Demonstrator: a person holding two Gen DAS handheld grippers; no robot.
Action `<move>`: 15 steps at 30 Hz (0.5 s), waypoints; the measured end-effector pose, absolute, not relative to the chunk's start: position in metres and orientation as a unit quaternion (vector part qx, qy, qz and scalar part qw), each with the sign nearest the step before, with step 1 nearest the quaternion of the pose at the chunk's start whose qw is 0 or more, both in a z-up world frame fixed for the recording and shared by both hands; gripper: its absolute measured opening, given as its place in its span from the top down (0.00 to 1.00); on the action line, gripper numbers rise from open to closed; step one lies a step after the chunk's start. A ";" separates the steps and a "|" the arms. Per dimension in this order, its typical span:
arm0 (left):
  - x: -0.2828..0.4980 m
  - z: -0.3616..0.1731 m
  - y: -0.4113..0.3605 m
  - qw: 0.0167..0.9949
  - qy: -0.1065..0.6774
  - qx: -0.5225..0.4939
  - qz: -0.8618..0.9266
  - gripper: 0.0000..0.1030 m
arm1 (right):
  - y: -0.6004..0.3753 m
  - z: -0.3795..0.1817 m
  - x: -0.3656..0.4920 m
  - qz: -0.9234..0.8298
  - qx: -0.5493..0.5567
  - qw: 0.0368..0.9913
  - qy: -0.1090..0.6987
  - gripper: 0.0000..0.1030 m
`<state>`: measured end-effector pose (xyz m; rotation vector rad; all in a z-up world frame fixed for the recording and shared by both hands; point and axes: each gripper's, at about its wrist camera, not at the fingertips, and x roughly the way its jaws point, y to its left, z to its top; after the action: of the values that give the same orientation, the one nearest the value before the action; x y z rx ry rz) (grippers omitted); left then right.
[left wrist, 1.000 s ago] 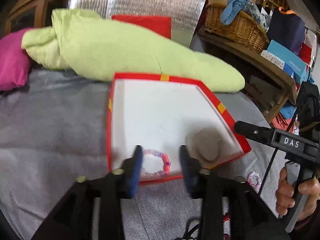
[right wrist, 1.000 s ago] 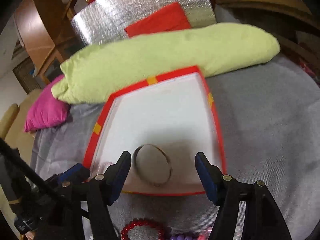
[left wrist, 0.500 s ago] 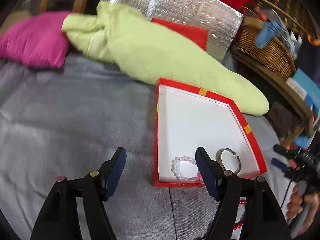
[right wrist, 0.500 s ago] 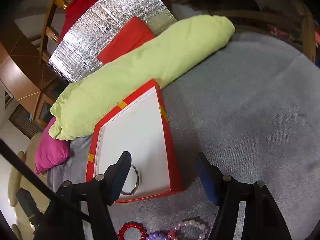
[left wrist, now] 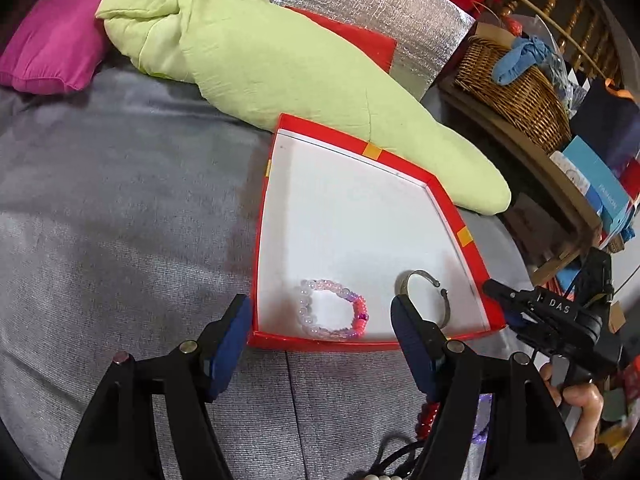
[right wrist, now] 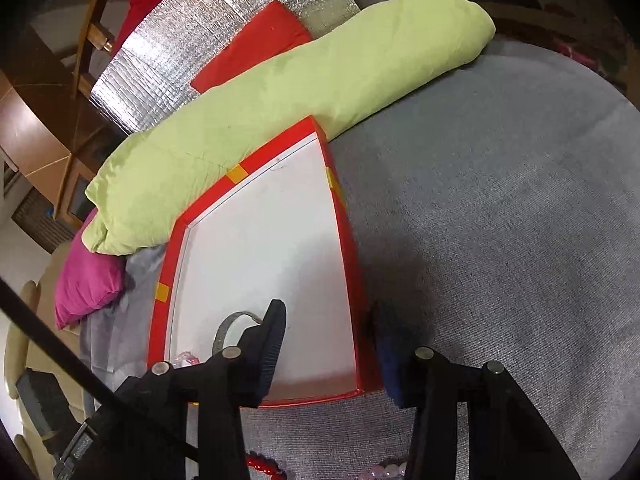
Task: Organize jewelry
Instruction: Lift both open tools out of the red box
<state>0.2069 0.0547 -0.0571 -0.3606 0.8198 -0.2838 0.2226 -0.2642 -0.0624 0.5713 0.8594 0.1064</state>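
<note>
We hold our left gripper (left wrist: pixel 320 344) wide open and empty above the near edge of the shallow red cardboard box with a white floor (left wrist: pixel 472 240), which lies on the grey fabric surface (left wrist: pixel 120 220). Inside the box, near its front wall, lies the pink, purple and clear beaded bracelet (left wrist: pixel 332 310); just beside it, toward the box's right wall, lies the open silver metal bangle (left wrist: pixel 426 296), the two apart.

Our right gripper (right wrist: pixel 330 348) is also spread open with nothing between its fingers, straddling the box's right front corner. In front of the box, on the fabric, part of a red beaded bracelet (right wrist: pixel 262 466) and a pale pink beaded one (right wrist: pixel 386 470) show. Behind the box lies a long light-green cushion (left wrist: pixel 280 60).
</note>
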 end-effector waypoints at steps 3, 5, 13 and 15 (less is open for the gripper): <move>0.204 -0.055 0.054 0.894 0.391 -0.170 -0.137 0.30 | -0.259 -0.063 0.222 0.047 0.257 0.873 0.411 0.55; 0.203 -0.053 0.052 0.897 0.388 -0.162 -0.134 0.29 | -0.258 -0.063 0.221 0.045 0.247 0.877 0.411 0.54; 0.192 -0.047 0.049 0.902 0.387 -0.150 -0.122 0.29 | -0.248 -0.061 0.220 0.051 0.228 0.879 0.415 0.54; 0.188 -0.046 0.048 0.902 0.389 -0.142 -0.119 0.29 | -0.245 -0.061 0.220 0.054 0.228 0.878 0.416 0.54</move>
<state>0.1879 0.0482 -0.0464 -0.2946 0.8039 -0.2460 0.2200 -0.2454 -0.0613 0.4753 0.8683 0.1126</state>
